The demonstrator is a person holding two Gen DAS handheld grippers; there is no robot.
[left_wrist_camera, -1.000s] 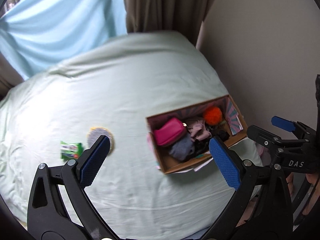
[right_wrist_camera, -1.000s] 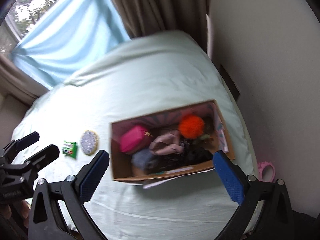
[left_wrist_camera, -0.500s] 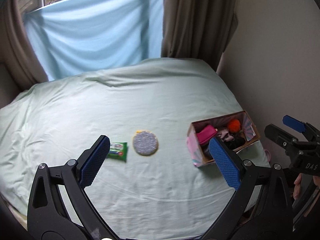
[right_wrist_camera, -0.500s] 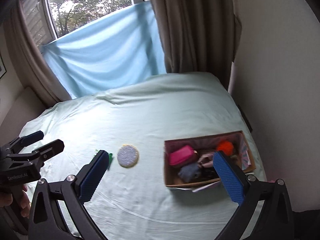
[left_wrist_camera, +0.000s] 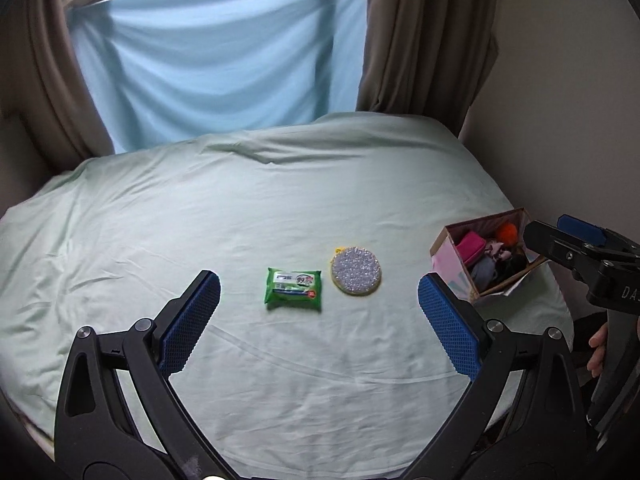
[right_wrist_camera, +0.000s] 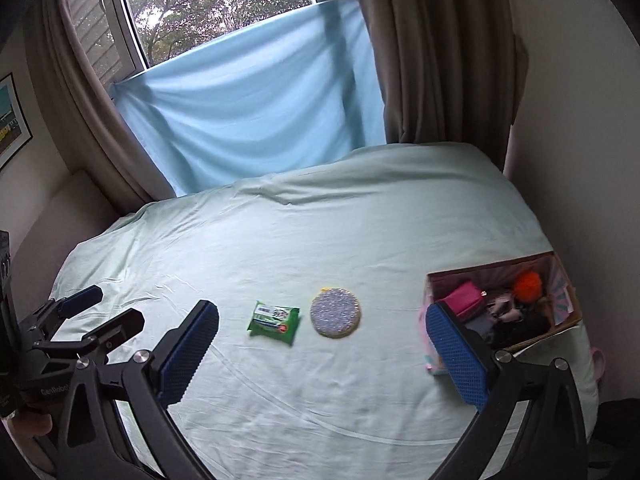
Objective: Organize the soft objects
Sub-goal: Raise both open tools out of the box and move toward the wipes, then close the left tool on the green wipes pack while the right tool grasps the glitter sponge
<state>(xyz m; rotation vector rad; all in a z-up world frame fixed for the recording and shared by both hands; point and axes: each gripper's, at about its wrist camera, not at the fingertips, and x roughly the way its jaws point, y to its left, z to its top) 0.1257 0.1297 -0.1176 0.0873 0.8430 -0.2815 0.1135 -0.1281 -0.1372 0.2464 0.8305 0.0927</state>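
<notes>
A green wipes packet [left_wrist_camera: 294, 289] [right_wrist_camera: 274, 322] and a round silver sponge pad [left_wrist_camera: 355, 271] [right_wrist_camera: 335, 317] lie side by side on the pale green bed sheet [left_wrist_camera: 280, 208]. A cardboard box [left_wrist_camera: 444, 240] [right_wrist_camera: 570, 322] at the bed's right edge holds a pink pouch [right_wrist_camera: 462, 301], an orange pom-pom [right_wrist_camera: 527, 285] and dark and grey soft items. My left gripper [left_wrist_camera: 319, 322] is open and empty, held back from the packet. My right gripper [right_wrist_camera: 322, 354] is open and empty, in front of the pad; it also shows at the right of the left wrist view [left_wrist_camera: 560, 232].
A blue cloth [right_wrist_camera: 256, 112] hangs over the window, with brown curtains [right_wrist_camera: 432, 60] either side. A wall runs along the bed's right side. A pink ring [right_wrist_camera: 598, 360] lies by the bed's right edge. The left gripper shows at the left of the right wrist view [right_wrist_camera: 100, 312].
Both grippers have pulled back and tilted up from above the box. The whole bed, packet and pad are in view now. Both stayed open.
</notes>
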